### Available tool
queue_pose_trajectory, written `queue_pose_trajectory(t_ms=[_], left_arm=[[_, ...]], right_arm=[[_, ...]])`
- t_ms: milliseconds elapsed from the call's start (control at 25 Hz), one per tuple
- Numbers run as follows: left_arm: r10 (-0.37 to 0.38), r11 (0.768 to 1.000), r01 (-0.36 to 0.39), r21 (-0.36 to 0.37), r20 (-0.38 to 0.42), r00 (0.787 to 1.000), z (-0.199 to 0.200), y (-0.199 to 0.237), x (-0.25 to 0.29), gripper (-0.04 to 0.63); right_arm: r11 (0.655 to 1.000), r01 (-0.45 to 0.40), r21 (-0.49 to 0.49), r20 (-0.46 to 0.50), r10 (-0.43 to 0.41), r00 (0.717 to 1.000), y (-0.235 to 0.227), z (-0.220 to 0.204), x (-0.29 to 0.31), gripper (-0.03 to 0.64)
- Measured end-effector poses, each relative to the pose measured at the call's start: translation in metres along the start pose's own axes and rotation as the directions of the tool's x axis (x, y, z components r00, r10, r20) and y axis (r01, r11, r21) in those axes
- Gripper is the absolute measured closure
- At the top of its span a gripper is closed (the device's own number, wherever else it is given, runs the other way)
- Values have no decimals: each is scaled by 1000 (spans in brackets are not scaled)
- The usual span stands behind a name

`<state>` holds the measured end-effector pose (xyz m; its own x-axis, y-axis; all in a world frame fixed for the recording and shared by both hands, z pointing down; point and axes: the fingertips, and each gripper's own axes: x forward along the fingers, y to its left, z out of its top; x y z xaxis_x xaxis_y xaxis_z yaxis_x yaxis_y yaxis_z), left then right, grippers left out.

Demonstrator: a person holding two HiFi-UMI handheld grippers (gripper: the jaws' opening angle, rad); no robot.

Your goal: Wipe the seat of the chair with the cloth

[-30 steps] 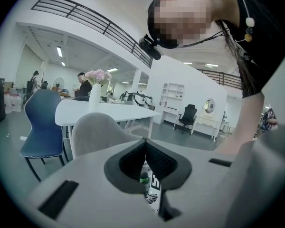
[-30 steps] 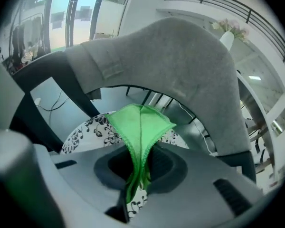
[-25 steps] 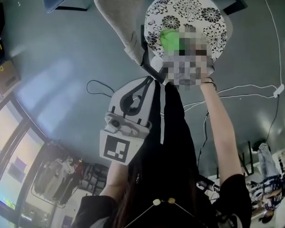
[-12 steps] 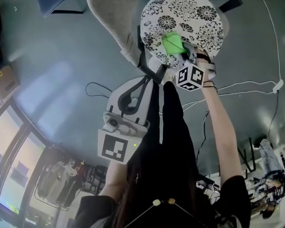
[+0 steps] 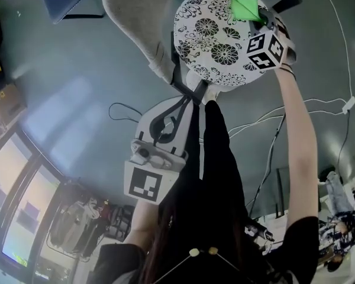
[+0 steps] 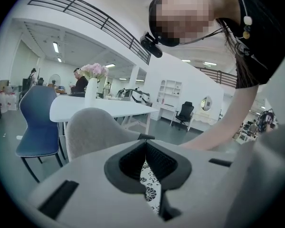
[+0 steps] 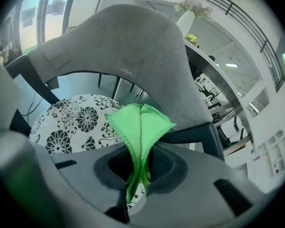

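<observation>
Floral chair seat (image 5: 216, 34); right gripper (image 7: 138, 167) clamped on green cloth (image 7: 140, 127); left gripper (image 6: 145, 148) closed, empty

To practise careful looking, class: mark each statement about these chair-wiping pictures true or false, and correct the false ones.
1. The right claw is shut on the green cloth. True.
2. The seat is plain grey. False: it has a black-and-white flower pattern.
3. The left claw holds a sponge. False: it is shut with nothing in it.
4. The backrest is grey. True.
</observation>
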<state>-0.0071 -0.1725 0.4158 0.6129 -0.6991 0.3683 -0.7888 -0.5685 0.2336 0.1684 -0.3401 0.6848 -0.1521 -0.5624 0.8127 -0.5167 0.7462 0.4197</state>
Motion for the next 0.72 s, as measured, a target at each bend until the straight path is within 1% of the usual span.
queue_pose_trajectory(t_ms=[120, 240, 320, 480, 720], left_arm=[[-2, 1000, 2, -7, 0, 1000, 2, 1, 1, 589], [-3, 1000, 3, -8, 13, 1000, 6, 3, 5, 589], [0, 1000, 0, 0, 14, 1000, 8, 4, 8, 589], [-3, 1000, 3, 0, 14, 1000, 9, 3, 12, 589], [-11, 1000, 11, 1, 10, 1000, 9, 0, 18, 589]], right_arm=[[998, 46, -38, -20, -46, 999, -16, -3, 8, 565], [994, 54, -95, -40, -58, 998, -24, -9, 19, 566], [993, 42, -113, -55, -49, 997, -26, -15, 27, 566], [994, 10, -110, -69, -17, 997, -19, -25, 31, 566], [984, -29, -174, -59, 18, 998, 8, -36, 23, 566]])
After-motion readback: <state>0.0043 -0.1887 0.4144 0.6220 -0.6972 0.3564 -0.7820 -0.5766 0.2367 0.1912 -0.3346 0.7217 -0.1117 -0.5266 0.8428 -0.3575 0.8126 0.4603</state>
